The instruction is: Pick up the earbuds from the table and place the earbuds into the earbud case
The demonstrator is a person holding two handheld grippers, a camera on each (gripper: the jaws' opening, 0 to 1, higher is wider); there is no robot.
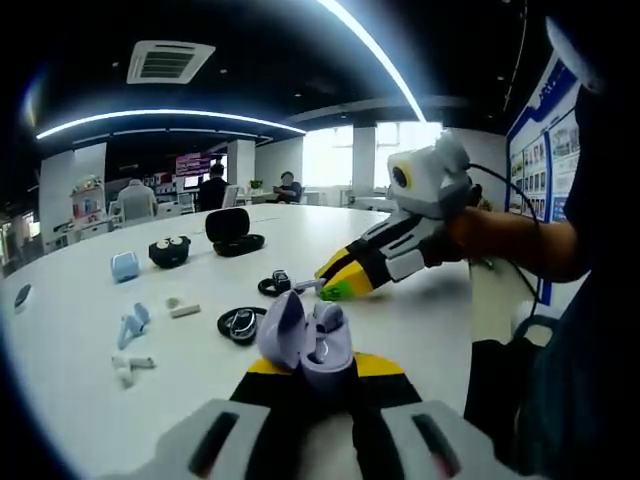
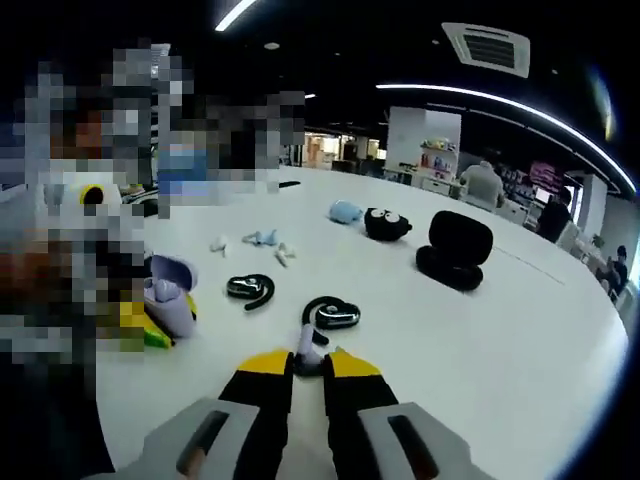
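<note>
My left gripper (image 1: 310, 368) is shut on an open lilac earbud case (image 1: 300, 335), held just above the white table (image 1: 420, 320). The right gripper (image 1: 335, 288) reaches in from the right, its tips at a black ear-hook earbud (image 1: 275, 284). In the right gripper view, my right gripper (image 2: 310, 362) is shut on the end of that black earbud (image 2: 332, 314), which lies on the table. A second black earbud (image 2: 250, 288) lies to its left, also visible as the nearer black earbud (image 1: 240, 323). The lilac case (image 2: 170, 295) sits in the left gripper (image 2: 150, 325).
An open black case (image 1: 235, 232), a black case with eyes (image 1: 170, 250) and a pale blue case (image 1: 125, 265) stand further back. Small white earbuds (image 1: 183, 307) and light blue earbuds (image 1: 133, 325) lie at the left. People sit at the far tables.
</note>
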